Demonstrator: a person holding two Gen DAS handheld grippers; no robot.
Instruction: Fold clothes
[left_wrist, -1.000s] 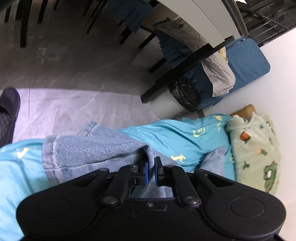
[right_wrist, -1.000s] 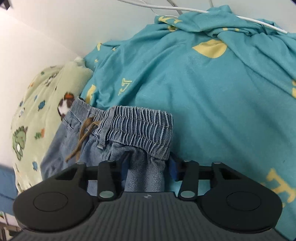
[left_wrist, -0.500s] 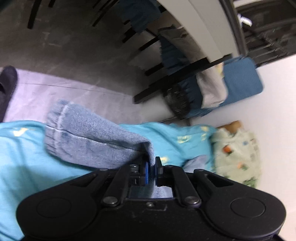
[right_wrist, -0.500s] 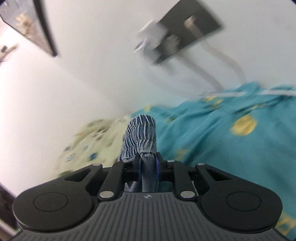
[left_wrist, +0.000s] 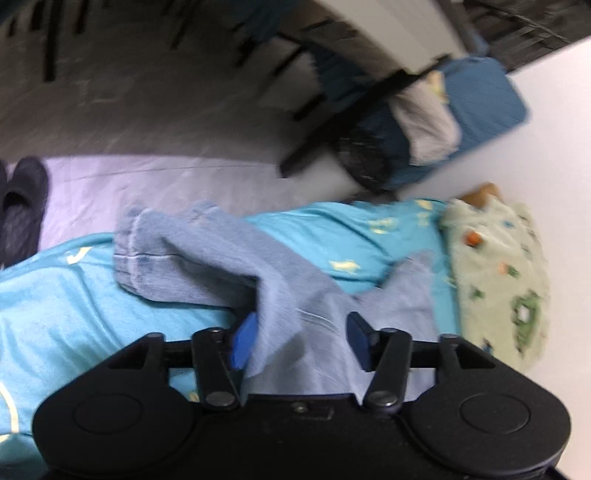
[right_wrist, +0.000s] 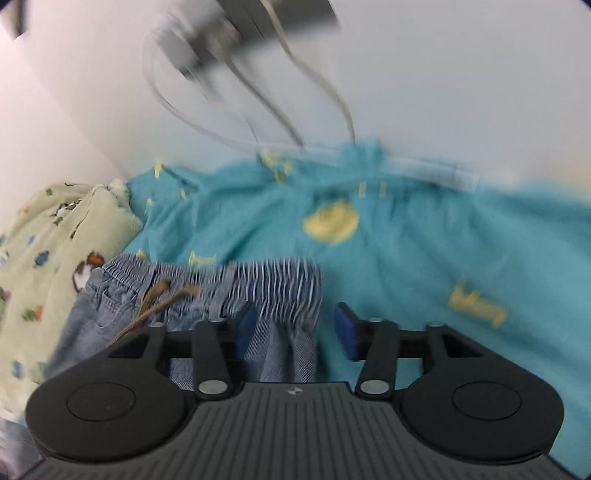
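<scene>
A pair of light blue denim trousers (left_wrist: 207, 266) lies on a teal bed cover (left_wrist: 74, 295). In the left wrist view the hemmed leg end is folded over, and cloth still drapes between the jaws of my left gripper (left_wrist: 301, 338), which are opening; the pads no longer press on it. In the right wrist view the elastic waistband (right_wrist: 258, 284) with a brown drawstring (right_wrist: 162, 299) lies flat on the teal cover (right_wrist: 369, 277). My right gripper (right_wrist: 293, 328) is opening above it, with denim loose between its pads.
A pale green cartoon-print blanket (right_wrist: 48, 258) lies beside the trousers, against the white wall (right_wrist: 443, 92). White cables (right_wrist: 288, 122) hang from a wall fitting. Past the bed edge are a dark slipper (left_wrist: 20, 206), a grey floor (left_wrist: 129, 103), a dark frame and blue bags (left_wrist: 476, 107).
Both grippers pinched the denim and lifted it half a second ago; now both have let go and stand open. The waistband has dropped flat and the leg end lies folded over.
</scene>
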